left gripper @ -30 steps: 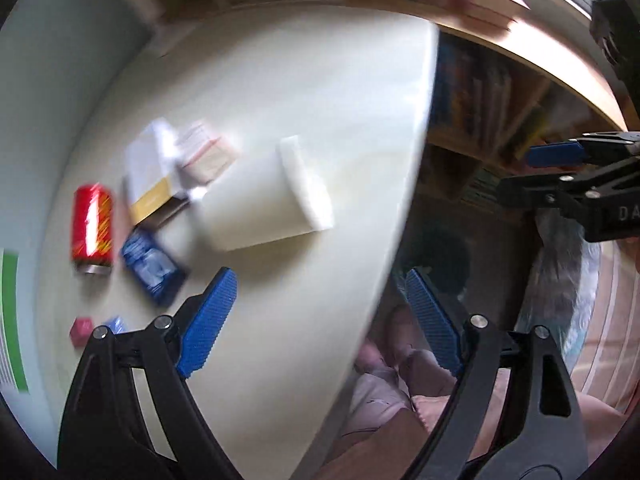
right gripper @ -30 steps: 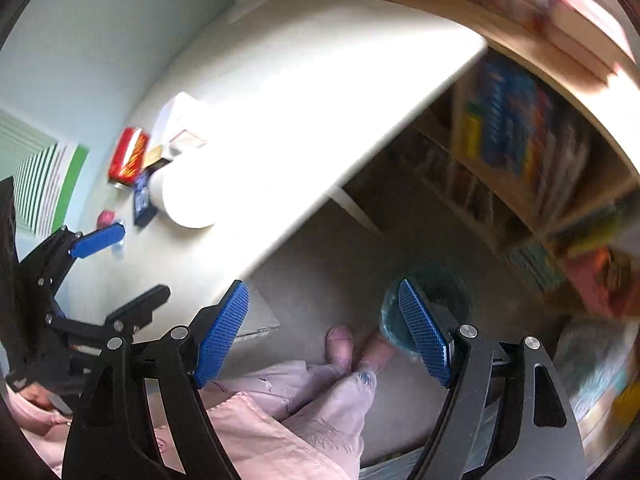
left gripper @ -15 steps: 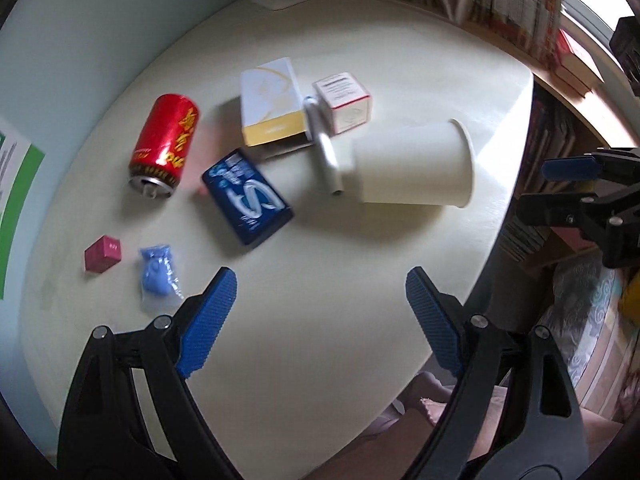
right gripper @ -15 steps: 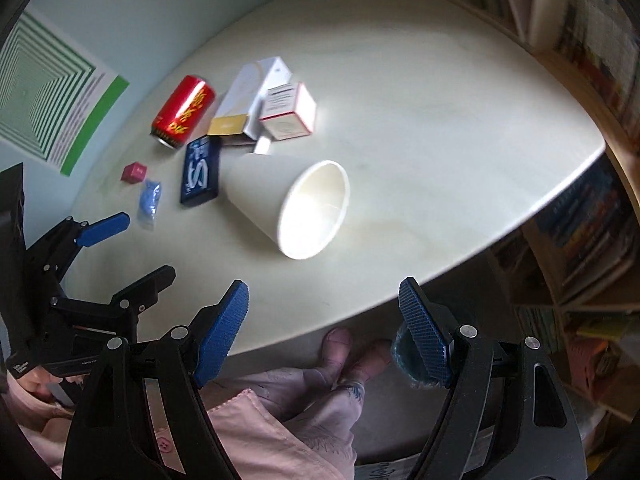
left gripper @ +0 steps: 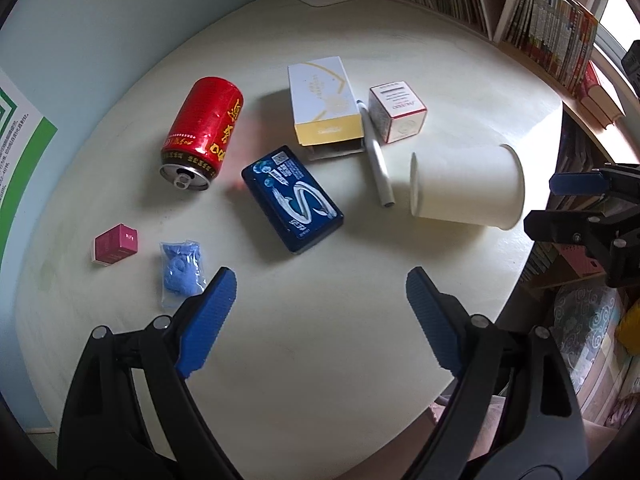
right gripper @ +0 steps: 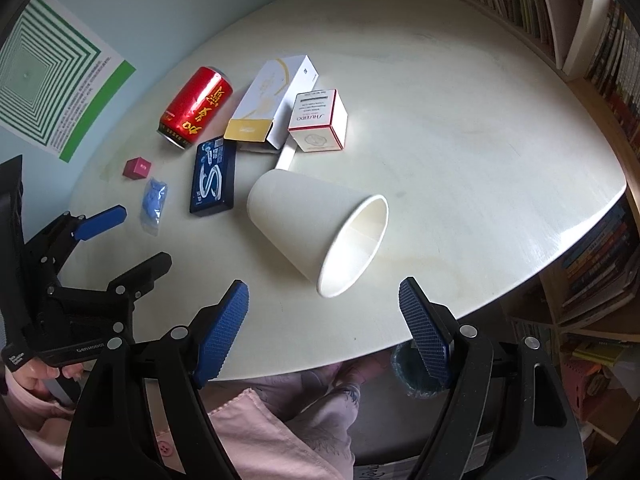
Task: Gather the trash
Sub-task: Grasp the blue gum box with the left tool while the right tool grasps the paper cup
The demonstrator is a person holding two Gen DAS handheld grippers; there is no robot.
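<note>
Left wrist view
Left gripper [left gripper: 320,304]: hovered over the near part of the round pale table [left gripper: 320,380], blue pads spread wide, nothing between them.
Red can [left gripper: 202,130]: lay on its side at the left of the litter, its opened top facing the camera.
Dark blue pack [left gripper: 294,198]: lay flat just right of the can's mouth, near the table's middle.
White and yellow box [left gripper: 324,100]: lay beyond the pack, with a grey-white pen [left gripper: 376,156] along its right edge.
Small white cube box [left gripper: 398,112]: stood just right of the pen's far end.
Paper cup [left gripper: 466,186]: lay on its side near the right rim, its mouth turned right.
Small pink box [left gripper: 116,244]: sat at the left, with a blue item in clear wrap [left gripper: 182,270] beside it, just ahead of the left pad.
Right gripper [left gripper: 568,204]: showed at the right edge, beyond the table's rim, jaws apart.

Right wrist view
Right gripper [right gripper: 322,320]: hung over the table's near rim, pads spread and empty.
Paper cup [right gripper: 316,228]: lay just ahead of the pads, its open mouth turned toward the camera.
Litter: the red can [right gripper: 196,106], white and yellow box [right gripper: 268,102], white cube box [right gripper: 318,122], dark blue pack [right gripper: 214,176], pink box [right gripper: 137,167] and wrapped blue item [right gripper: 153,200] lay clustered beyond the cup.
Left gripper [right gripper: 132,238]: entered from the left, open, over the table's near-left edge.
Person: pink clothing [right gripper: 248,428] showed below the table rim.
</note>
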